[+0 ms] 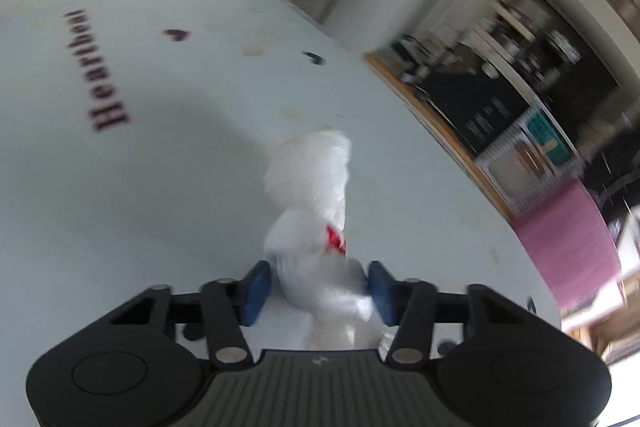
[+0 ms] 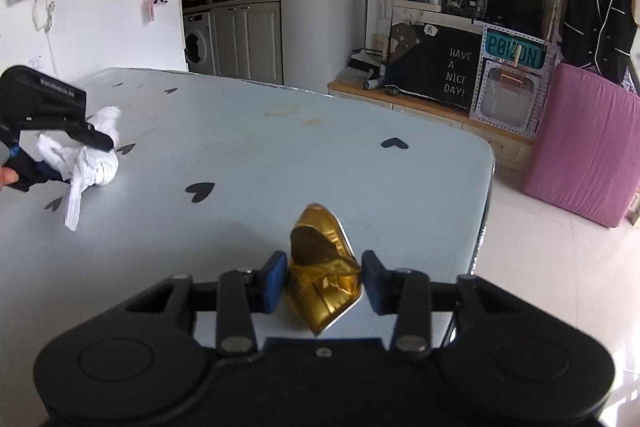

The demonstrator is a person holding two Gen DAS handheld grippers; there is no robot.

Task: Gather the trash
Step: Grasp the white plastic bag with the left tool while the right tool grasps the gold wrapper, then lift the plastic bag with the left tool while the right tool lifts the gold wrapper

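Observation:
A crumpled white plastic bag (image 1: 312,179) with a red mark lies on the pale blue table (image 1: 120,187). My left gripper (image 1: 319,285) has both blue pads pressed on the bag's near end. From the right wrist view the same bag (image 2: 100,163) shows at the far left, with the left gripper (image 2: 60,131) clamped over it and a fingertip of the person's hand behind it. A crushed piece of gold foil trash (image 2: 320,239) sits near the table's (image 2: 280,167) right front corner. My right gripper (image 2: 324,283) is shut on it, with a pad touching each side.
The tabletop carries black heart prints and a few stains. Its right edge (image 2: 486,211) drops to a white tiled floor. Beyond stand a pink covered box (image 2: 584,147), a low wooden shelf with a black sign (image 2: 440,67) and a washing machine (image 2: 198,43).

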